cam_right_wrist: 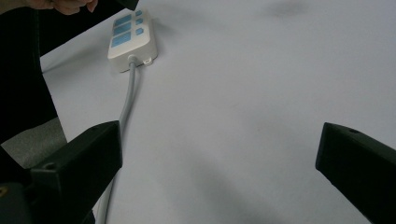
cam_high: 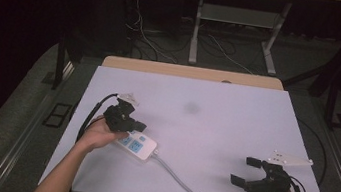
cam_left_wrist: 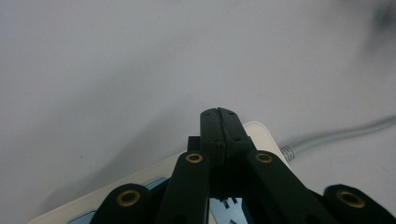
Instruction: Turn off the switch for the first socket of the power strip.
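Observation:
A white power strip (cam_high: 140, 146) with blue sockets lies on the left part of the white table (cam_high: 226, 114). Its grey cable (cam_high: 186, 186) runs off toward the front edge. My left gripper (cam_high: 139, 125) hangs over the strip's near end, held by a hand. Seen from the left gripper view, my left gripper (cam_left_wrist: 218, 115) has its jaws pressed together with nothing between them, just above the strip (cam_left_wrist: 261, 133). My right gripper (cam_high: 244, 170) rests open at the front right. In the right gripper view, my right gripper (cam_right_wrist: 219, 158) is spread wide over bare table, with the strip (cam_right_wrist: 130, 39) and cable (cam_right_wrist: 127, 105) farther off.
A faint dark smudge (cam_high: 191, 108) marks the table's middle back. A wooden edge (cam_high: 192, 72) borders the far side. Beyond it stand metal table legs (cam_high: 196, 34) and loose floor cables (cam_high: 141, 36). Dark floor surrounds the table.

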Motion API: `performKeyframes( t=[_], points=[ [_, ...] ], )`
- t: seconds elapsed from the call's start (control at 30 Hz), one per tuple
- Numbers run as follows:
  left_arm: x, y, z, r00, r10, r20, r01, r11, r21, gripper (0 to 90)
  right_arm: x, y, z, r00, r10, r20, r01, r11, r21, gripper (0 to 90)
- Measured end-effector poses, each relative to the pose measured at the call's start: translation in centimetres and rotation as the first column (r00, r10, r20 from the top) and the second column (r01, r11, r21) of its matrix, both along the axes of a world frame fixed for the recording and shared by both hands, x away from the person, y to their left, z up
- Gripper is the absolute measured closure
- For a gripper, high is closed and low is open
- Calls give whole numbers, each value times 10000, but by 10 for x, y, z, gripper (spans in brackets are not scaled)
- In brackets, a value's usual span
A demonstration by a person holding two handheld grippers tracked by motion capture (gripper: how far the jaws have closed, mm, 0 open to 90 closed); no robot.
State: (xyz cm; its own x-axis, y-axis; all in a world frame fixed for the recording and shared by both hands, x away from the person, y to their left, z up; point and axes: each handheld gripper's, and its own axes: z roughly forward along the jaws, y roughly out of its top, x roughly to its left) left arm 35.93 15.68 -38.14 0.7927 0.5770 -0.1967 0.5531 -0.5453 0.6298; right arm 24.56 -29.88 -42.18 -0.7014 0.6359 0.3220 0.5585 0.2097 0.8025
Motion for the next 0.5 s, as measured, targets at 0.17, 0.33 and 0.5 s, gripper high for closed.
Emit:
performKeyframes(
  t=[0.17,0.33,0.5],
  points=[
    [-1,3,9,9995,210,244,-208,9998,-69,893,0,0,0,10000,5,6,-5,10000,5,3],
    [-4,7,15,9983,404,421,-396,9990,-196,892,-1,0,1,10000,5,6,-5,10000,-2,3],
    [-8,13,20,9968,598,529,-579,9976,-368,890,-1,0,0,10000,27,-5,-27,10000,10,3]
  ],
)
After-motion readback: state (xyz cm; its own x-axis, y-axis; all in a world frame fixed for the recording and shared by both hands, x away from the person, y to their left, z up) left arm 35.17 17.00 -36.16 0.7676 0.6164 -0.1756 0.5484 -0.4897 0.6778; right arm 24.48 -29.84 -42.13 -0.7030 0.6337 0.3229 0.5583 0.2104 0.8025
